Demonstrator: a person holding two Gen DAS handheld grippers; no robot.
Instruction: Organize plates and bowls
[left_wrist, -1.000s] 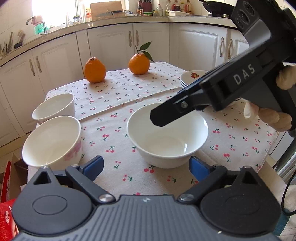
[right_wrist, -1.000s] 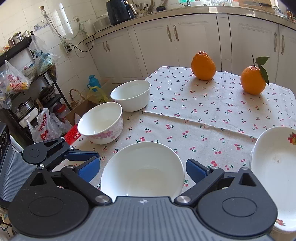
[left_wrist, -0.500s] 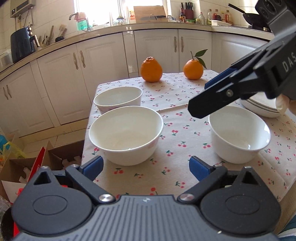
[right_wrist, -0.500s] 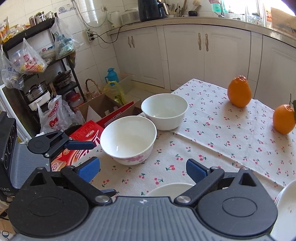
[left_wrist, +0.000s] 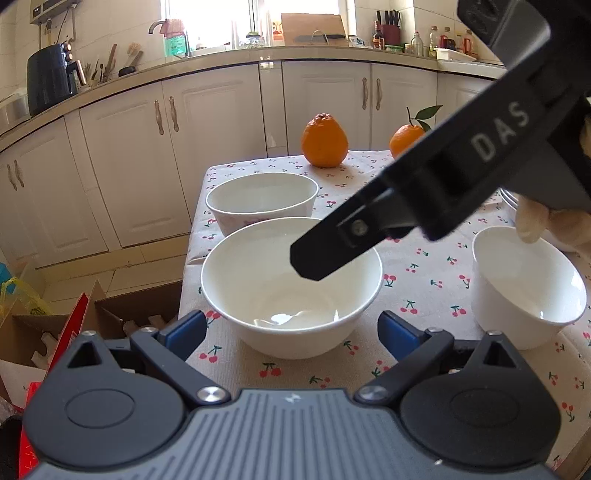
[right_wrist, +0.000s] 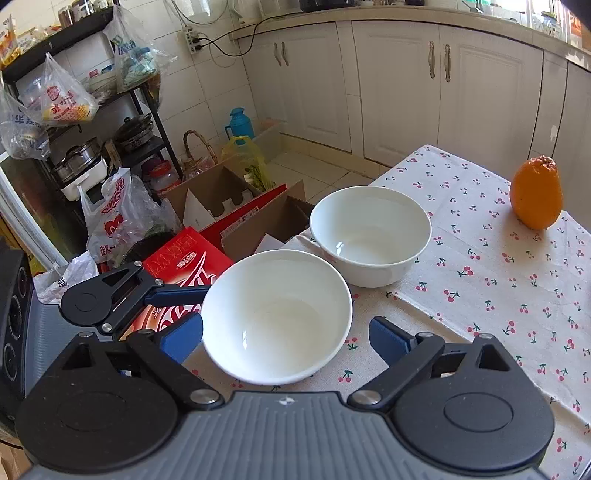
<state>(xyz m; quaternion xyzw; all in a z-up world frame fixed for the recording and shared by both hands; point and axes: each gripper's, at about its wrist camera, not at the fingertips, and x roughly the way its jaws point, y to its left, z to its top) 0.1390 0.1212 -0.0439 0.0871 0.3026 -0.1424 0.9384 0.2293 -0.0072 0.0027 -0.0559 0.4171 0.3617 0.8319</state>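
Bowls not yet stacked, all apart on cherry-print tablecloth (left_wrist: 436, 273). Right gripper (right_wrist: 286, 338) jaws closing, near bowl (right_wrist: 277, 314) between them, left pad at or just beside its wall, right pad clear, so no grip yet. Left gripper (left_wrist: 291, 330) spread wide around same near bowl (left_wrist: 291, 280), pads clear of walls, holding nothing. Right gripper's finger (left_wrist: 325, 254) hanging over that bowl in left view. Far bowl (right_wrist: 370, 234) just beyond, close but not touching, near table's left edge. Third bowl (left_wrist: 526, 286) well right, separate. Plates barely visible at far right edge behind right gripper, state unclear. Two oranges (left_wrist: 324, 140) at far end, untouched. Cardboard boxes (right_wrist: 236, 206) on floor left of table. Judged early: nesting of three bowls left, plates unconfirmed.
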